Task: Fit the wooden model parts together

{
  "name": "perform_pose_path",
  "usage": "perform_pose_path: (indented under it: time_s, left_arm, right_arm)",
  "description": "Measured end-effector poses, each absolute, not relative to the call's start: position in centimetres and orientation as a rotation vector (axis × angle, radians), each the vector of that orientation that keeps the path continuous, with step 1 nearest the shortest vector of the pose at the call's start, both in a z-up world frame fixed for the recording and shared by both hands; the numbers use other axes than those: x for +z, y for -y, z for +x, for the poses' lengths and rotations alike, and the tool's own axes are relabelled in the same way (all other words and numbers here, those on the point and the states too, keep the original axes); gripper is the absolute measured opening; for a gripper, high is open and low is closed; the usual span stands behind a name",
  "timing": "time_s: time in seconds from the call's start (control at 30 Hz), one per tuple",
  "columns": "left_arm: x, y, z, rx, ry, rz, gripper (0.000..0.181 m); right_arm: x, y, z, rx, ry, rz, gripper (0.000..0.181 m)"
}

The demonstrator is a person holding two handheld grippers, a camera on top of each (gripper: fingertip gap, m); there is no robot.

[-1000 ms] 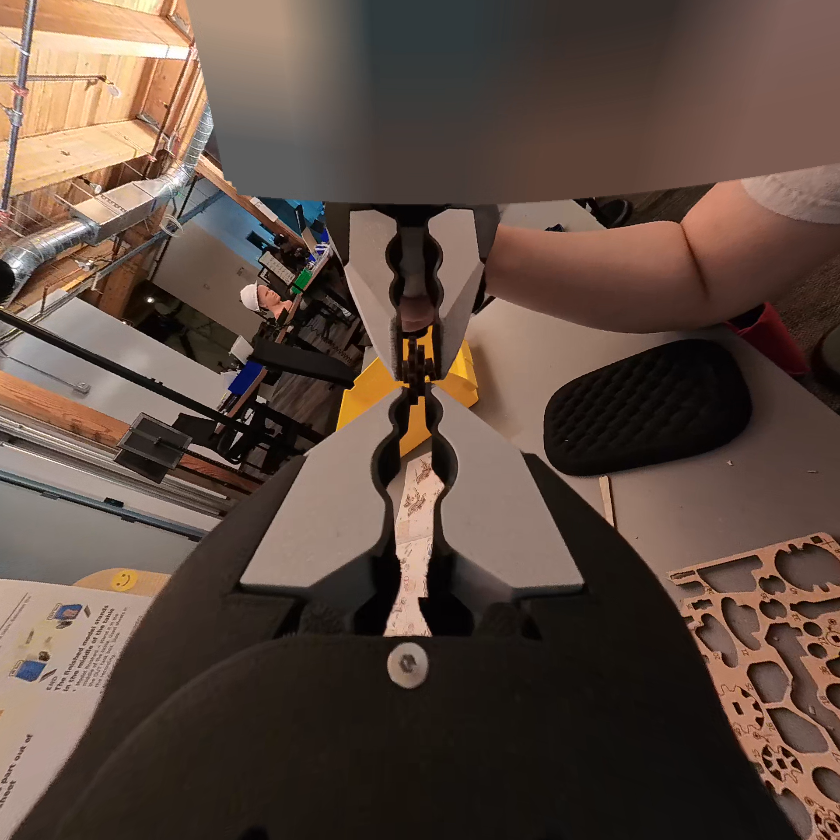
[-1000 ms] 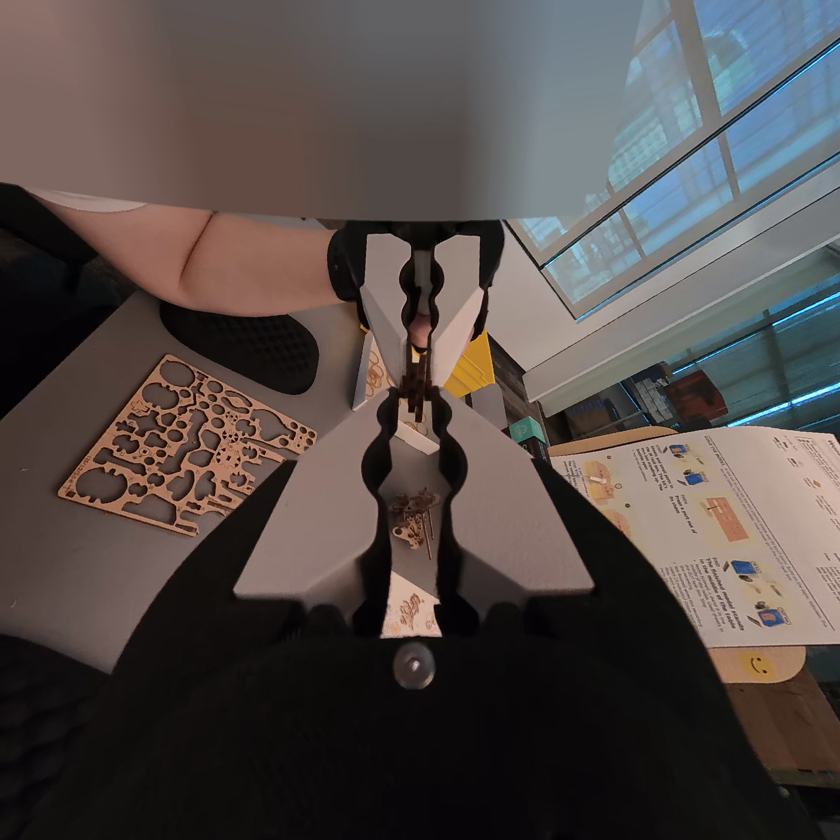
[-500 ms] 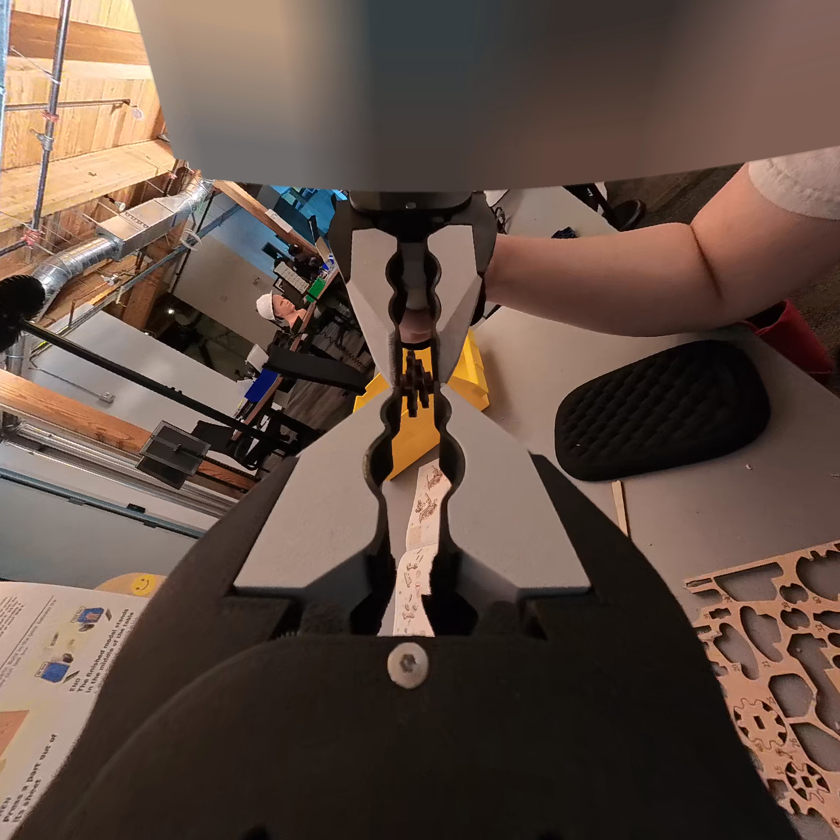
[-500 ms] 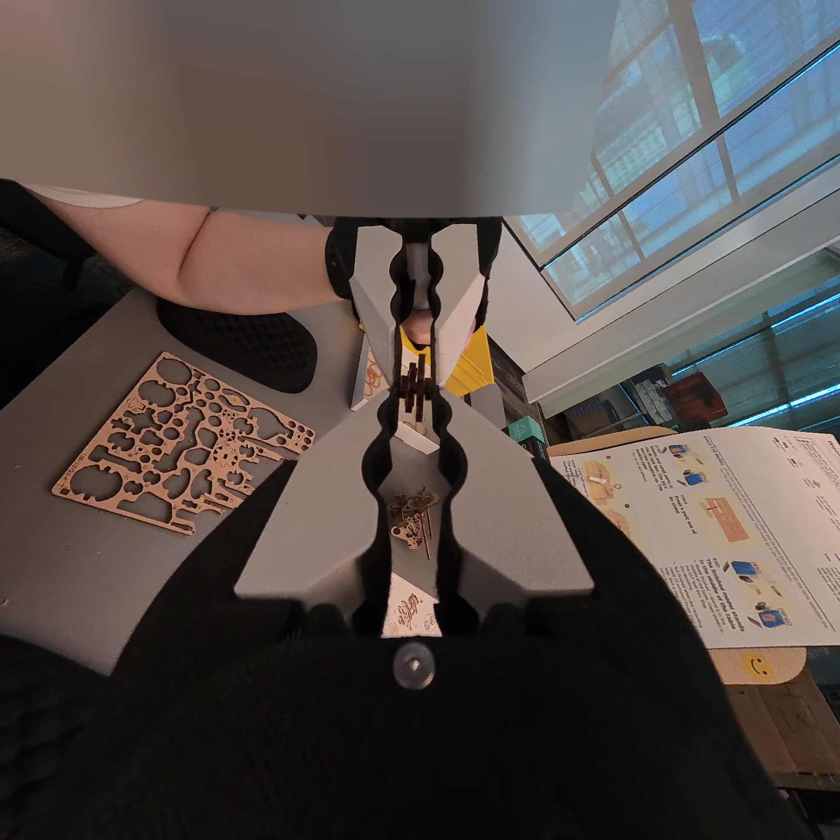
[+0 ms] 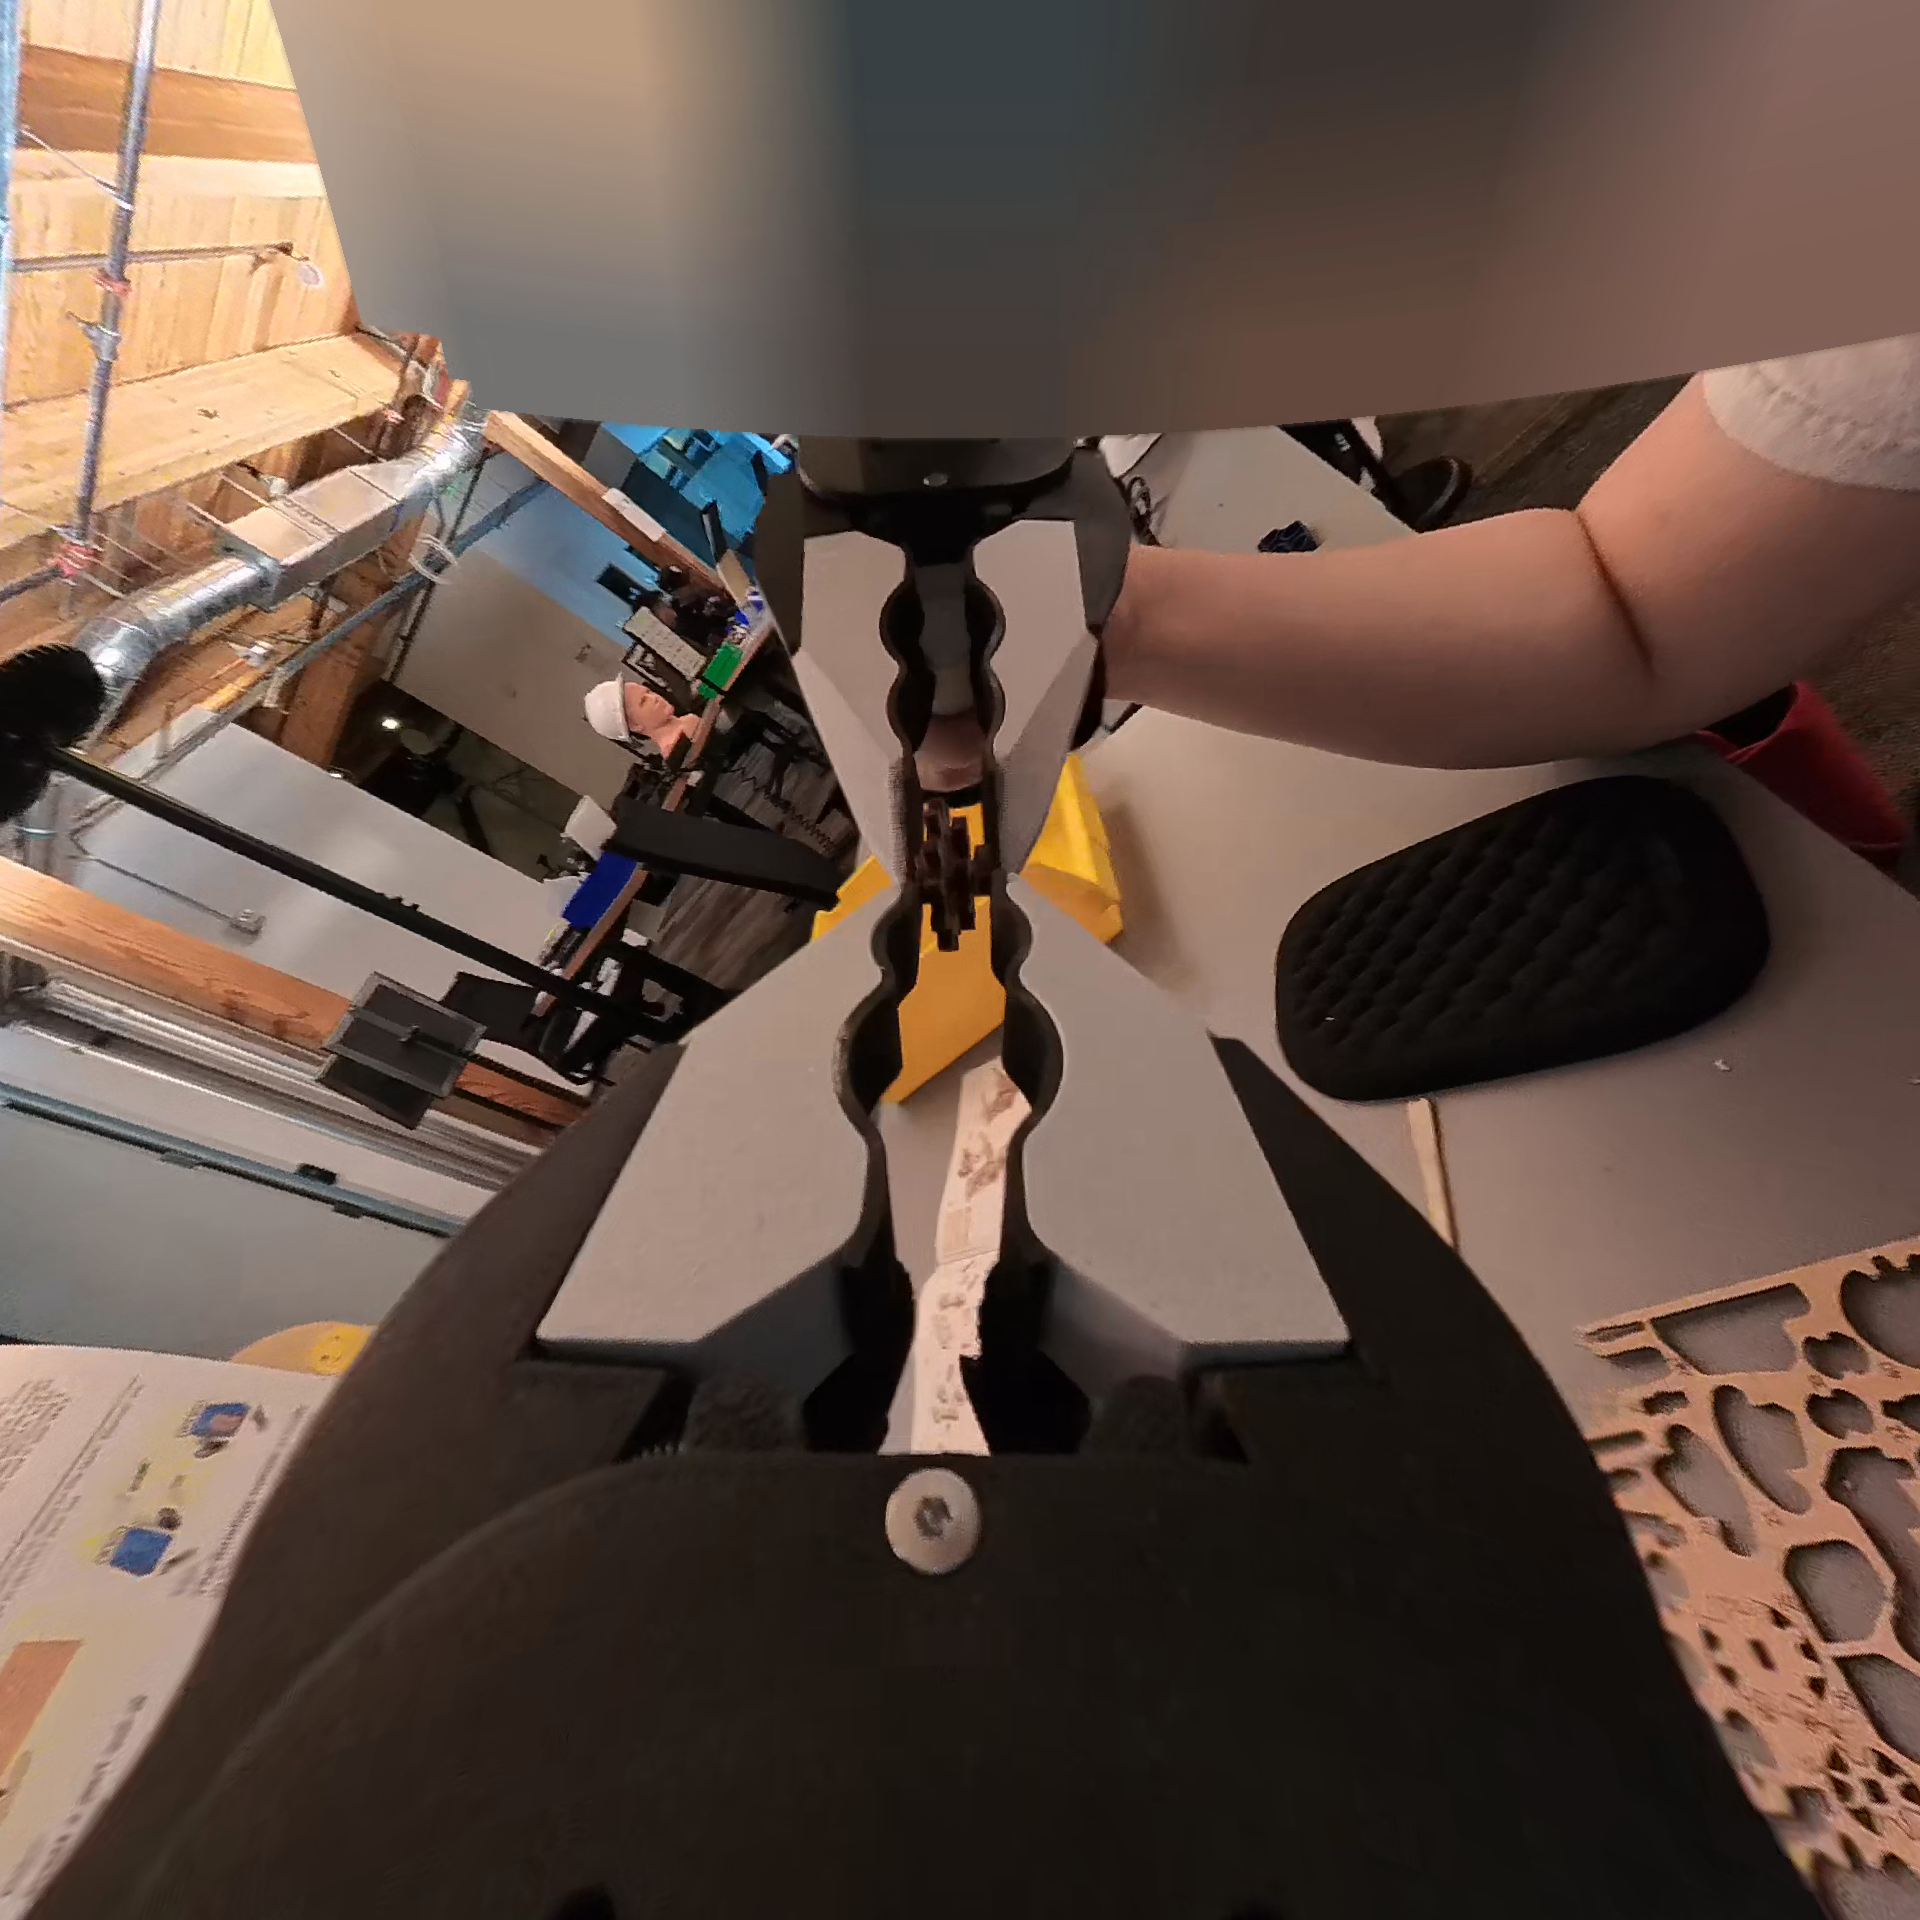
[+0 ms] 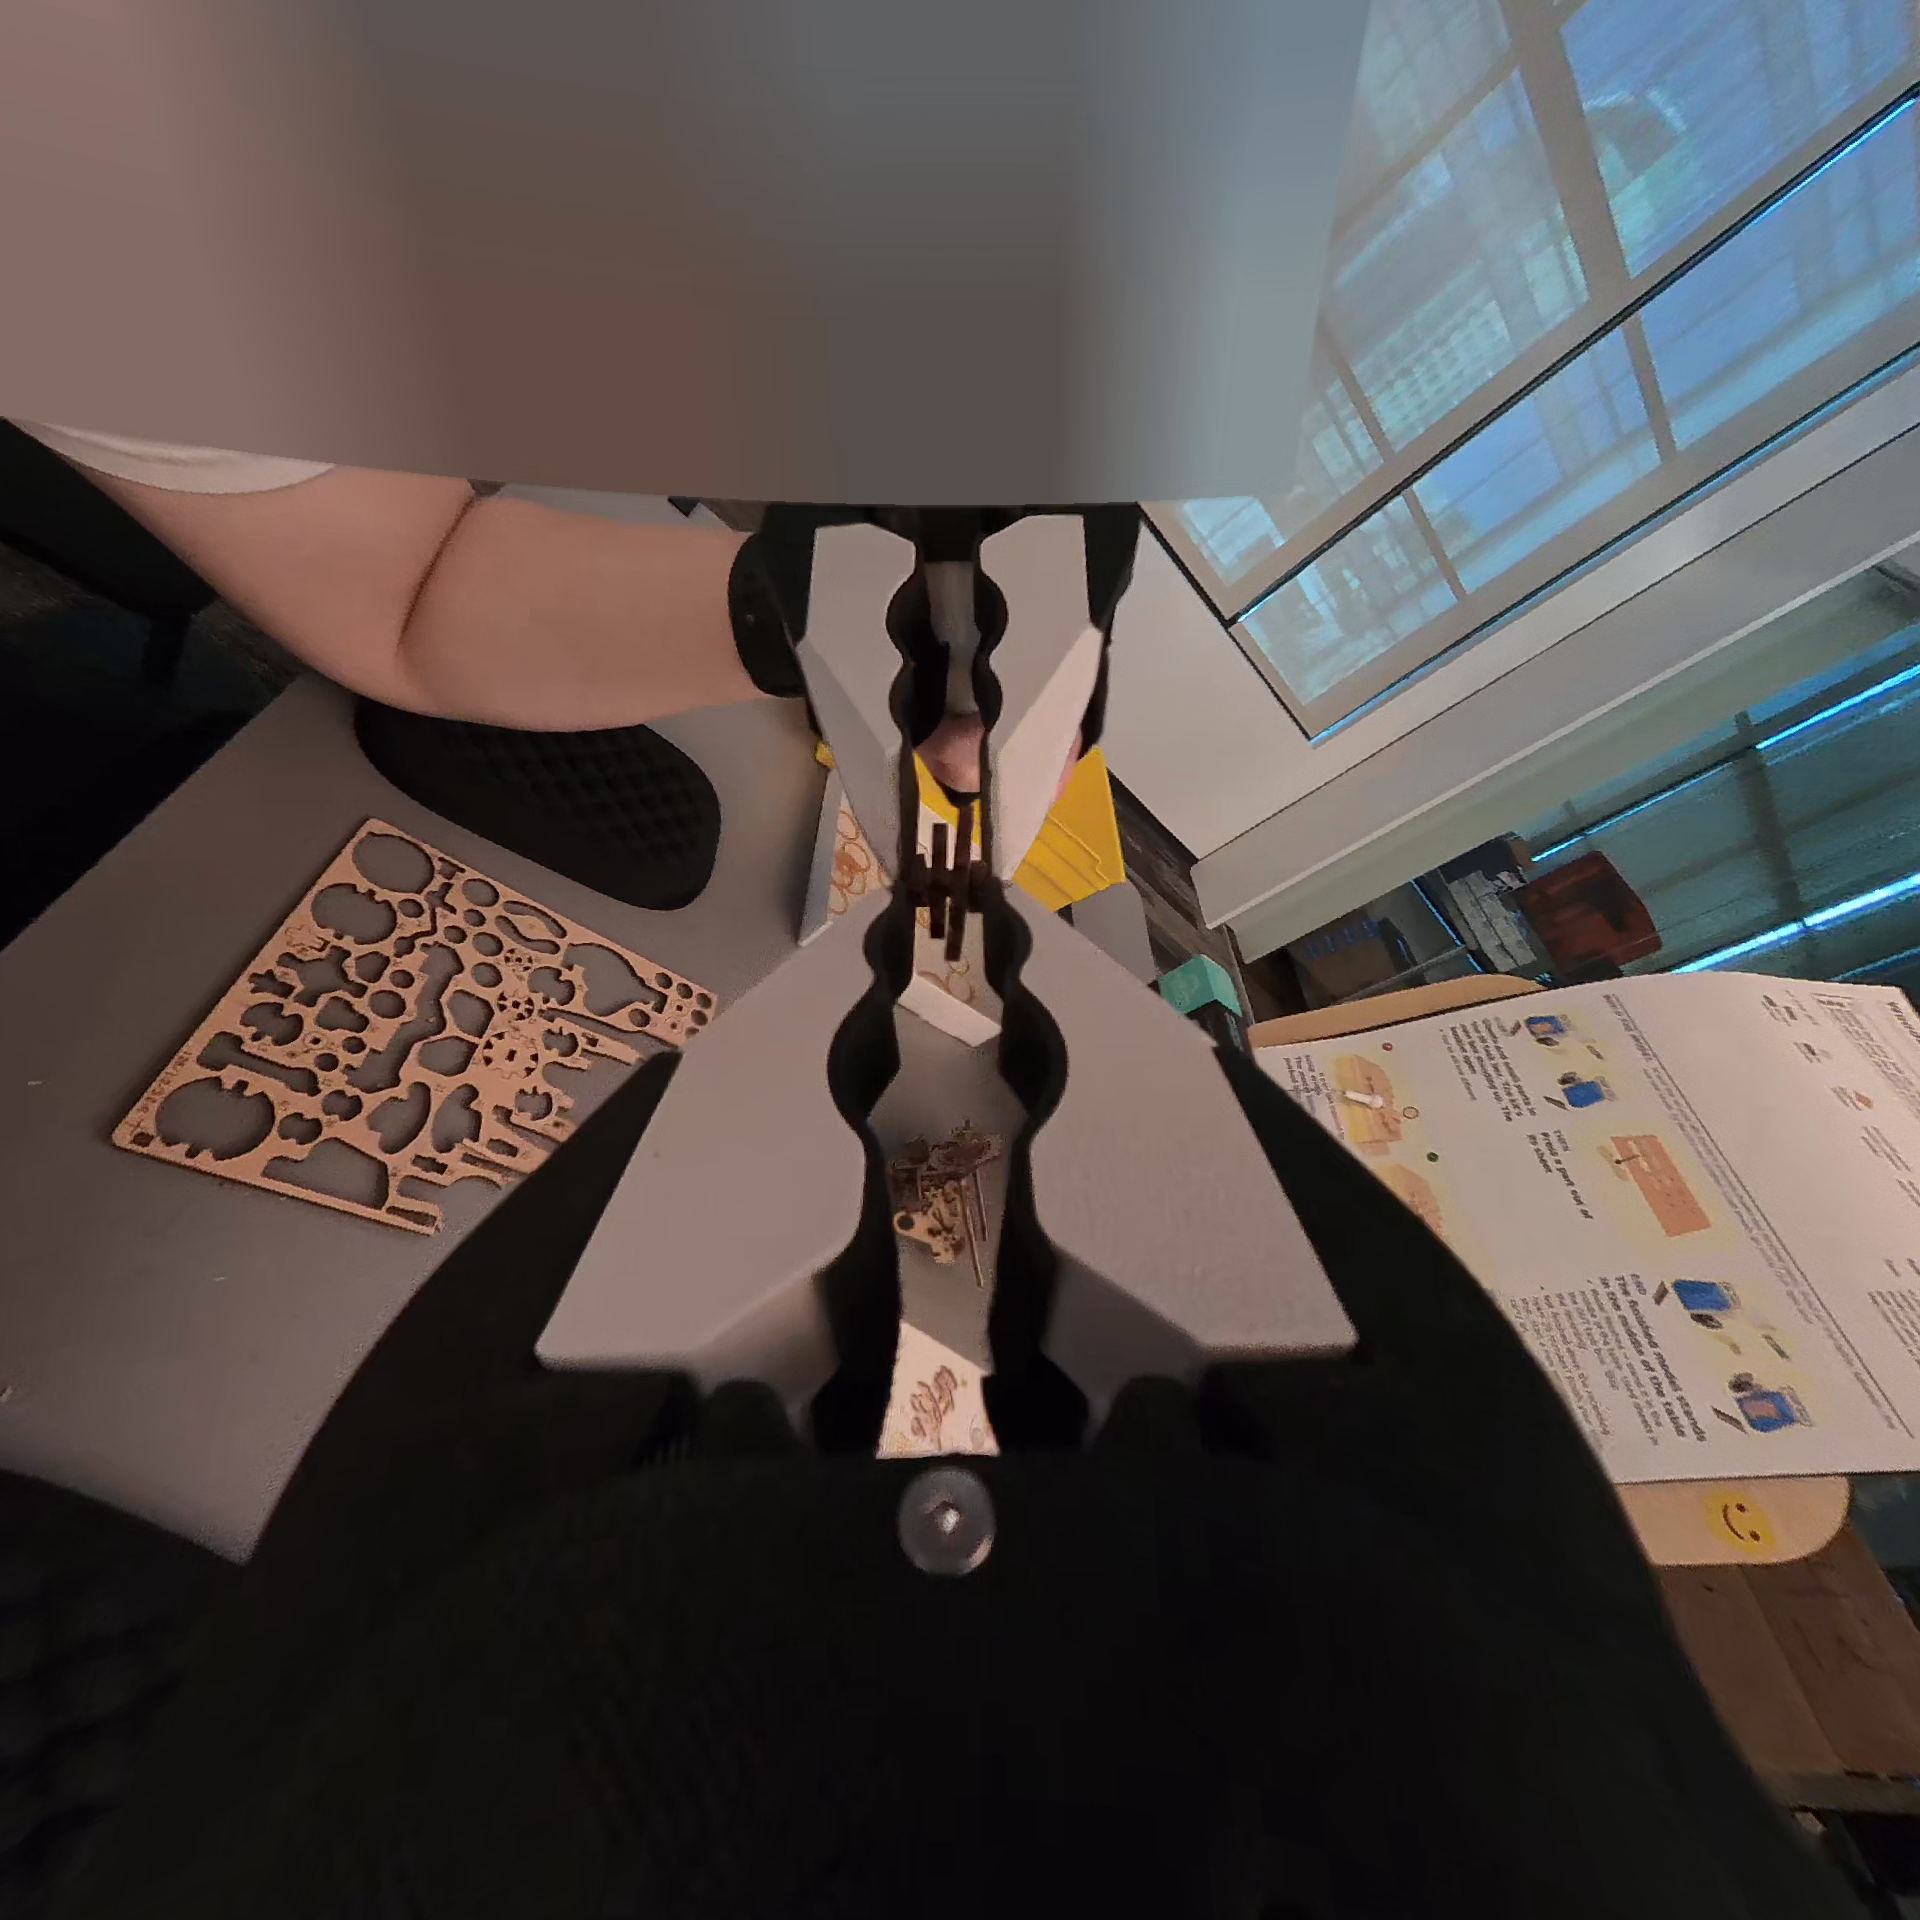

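My two grippers meet tip to tip above the grey table [image 6: 208, 1299]. My left gripper [image 5: 948, 909] is shut on a small dark wooden gear part [image 5: 945, 868]. My right gripper [image 6: 943, 920] is shut on a dark slotted wooden part [image 6: 940, 883]. The two parts touch and overlap between the tips. In the left wrist view the right gripper [image 5: 948, 816] comes down from the top. In the right wrist view the left gripper [image 6: 940, 826] does the same. How far the parts are seated is hidden by the fingers.
On the table lie a punched-out wooden sheet [image 6: 416, 1029], a black pad [image 6: 540, 810], a yellow bin [image 6: 1070, 842], a pile of small wooden parts [image 6: 940, 1195], white cards [image 5: 971, 1195] and an instruction sheet [image 6: 1610, 1195]. A red cup [image 5: 1808, 769] stands behind a forearm [image 5: 1403, 665]. Less than 4 cm separates the two grippers' tips.
Both grippers stay shut and tip to tip. The left gripper has turned slightly, so the right gripper now looks upright. The wooden parts look pressed a little closer.
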State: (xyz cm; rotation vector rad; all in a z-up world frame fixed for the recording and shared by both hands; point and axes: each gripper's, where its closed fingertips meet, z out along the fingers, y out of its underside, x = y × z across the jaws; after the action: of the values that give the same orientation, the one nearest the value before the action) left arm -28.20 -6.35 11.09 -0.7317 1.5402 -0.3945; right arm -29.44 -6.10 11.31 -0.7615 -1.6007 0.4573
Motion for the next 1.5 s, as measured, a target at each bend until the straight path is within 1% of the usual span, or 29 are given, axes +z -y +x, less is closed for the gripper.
perform_pose_path:
  time_s: [0.2, 0.27, 0.67, 0.8, 0.97, 1.3, 1.5]
  left_arm:
    - [10.6, 6.8, -28.0, -0.283, -1.579, -0.688, 0.011]
    - [10.5, 7.1, -27.9, -0.268, -1.593, -0.676, 0.011]
    - [9.4, 6.5, -27.7, -0.252, -1.661, -0.757, 0.011]
    - [9.7, 6.6, -27.7, -0.260, -1.653, -0.766, 0.010]
    - [11.2, 6.8, -27.2, -0.249, -1.513, -0.725, 0.011]
    - [12.4, 8.8, -26.6, -0.270, -1.486, -0.634, 0.011]
    - [12.2, 8.9, -26.4, -0.262, -1.524, -0.658, 0.011]
  right_arm:
    - [10.8, 6.9, -29.2, 0.421, 1.649, -0.741, 0.016]
    - [10.8, 7.1, -29.2, 0.410, 1.658, -0.730, 0.013]
    - [9.7, 6.5, -28.9, 0.337, 1.705, -0.727, 0.011]
    - [10.0, 6.4, -29.0, 0.333, 1.687, -0.716, 0.012]
    - [11.4, 6.8, -28.4, 0.377, 1.625, -0.658, 0.012]
    - [12.6, 8.7, -27.9, 0.419, 1.609, -0.600, 0.013]
    - [12.4, 8.7, -27.7, 0.368, 1.616, -0.592, 0.012]
